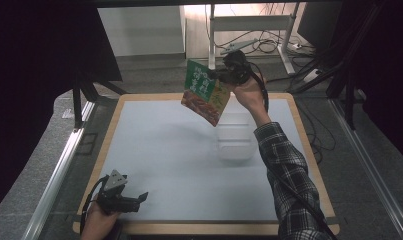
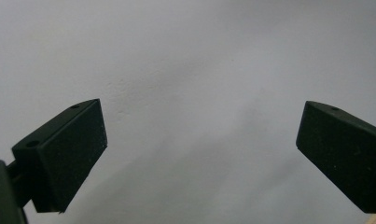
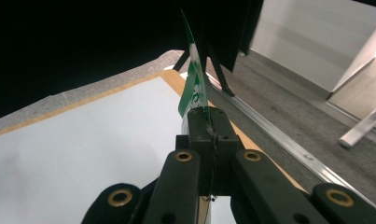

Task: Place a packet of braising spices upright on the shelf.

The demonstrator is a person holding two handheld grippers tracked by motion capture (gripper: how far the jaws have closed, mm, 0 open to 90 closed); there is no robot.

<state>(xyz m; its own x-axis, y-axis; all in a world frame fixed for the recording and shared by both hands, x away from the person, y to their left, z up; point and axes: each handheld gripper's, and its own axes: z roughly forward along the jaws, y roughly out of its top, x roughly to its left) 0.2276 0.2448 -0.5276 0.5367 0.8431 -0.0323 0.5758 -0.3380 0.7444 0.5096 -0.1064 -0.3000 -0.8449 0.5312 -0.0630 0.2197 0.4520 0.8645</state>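
the right gripper (image 1: pixel 220 75), in the upper middle of the high view, holds a green food packet (image 1: pixel 205 92) by its upper right edge, jaws clenched on it; the packet hangs tilted in the air above the far part of the desk (image 1: pixel 164 150). in the right gripper view the packet (image 3: pixel 192 84) stands edge-on above the shut jaws. just below it in the high view a clear plastic container (image 1: pixel 235 140) rests on the desk. the left gripper (image 1: pixel 139 199) lies at the lower left, jaws released and wide apart over bare desk surface.
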